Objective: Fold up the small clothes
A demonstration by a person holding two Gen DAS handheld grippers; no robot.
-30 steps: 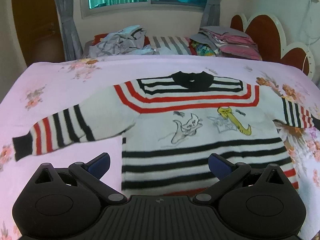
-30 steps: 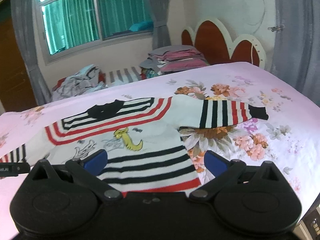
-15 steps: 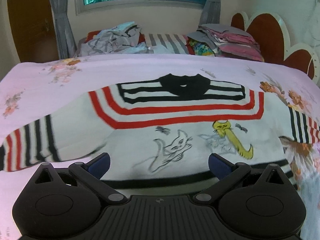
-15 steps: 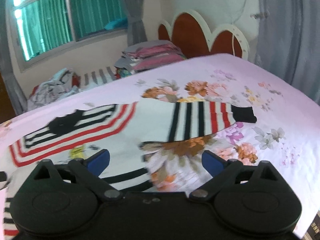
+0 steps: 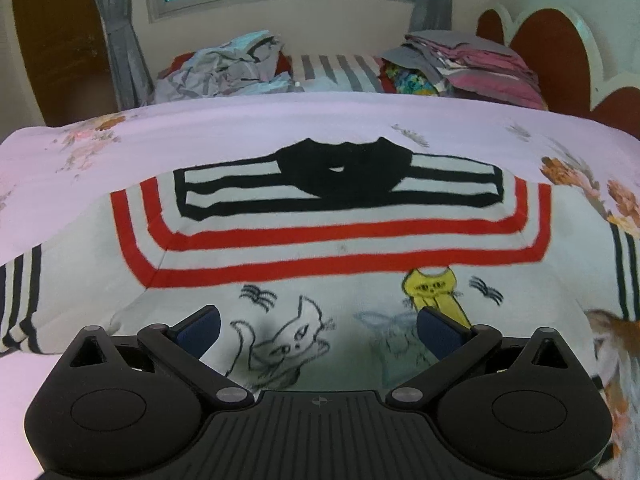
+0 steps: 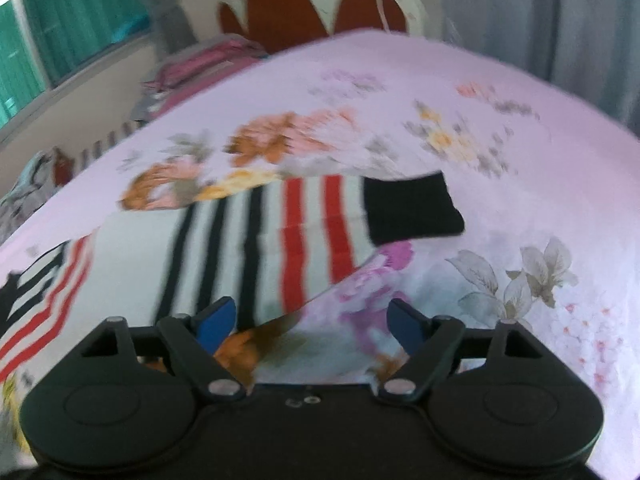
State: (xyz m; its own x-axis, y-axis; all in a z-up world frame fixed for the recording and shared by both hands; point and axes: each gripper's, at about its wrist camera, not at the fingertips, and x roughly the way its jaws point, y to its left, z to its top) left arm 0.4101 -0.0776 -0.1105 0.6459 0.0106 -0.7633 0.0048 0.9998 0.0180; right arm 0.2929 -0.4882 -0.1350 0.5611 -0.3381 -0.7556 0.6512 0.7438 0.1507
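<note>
sweater (image 5: 320, 248) flat on the bed (image 5: 240, 128), collar at 12 | left tongs (image 5: 318, 330) wide over cat print | right tongs (image 6: 312, 322) just been closing, nothing pinched, sleeve (image 6: 304, 236) at 11

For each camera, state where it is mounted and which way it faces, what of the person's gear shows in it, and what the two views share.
Left wrist: sits on the left gripper, looking down across the white knitted sweater with red and black stripes toward the window; only its open blue-padded fingers show.
Right wrist: sits on the right gripper, facing the sweater's striped sleeve with black cuff and the scalloped headboard; its jaws, just been closing, hold nothing.
Shared: the sweater, the pink floral bedsheet and the folded pink clothes stack.
</note>
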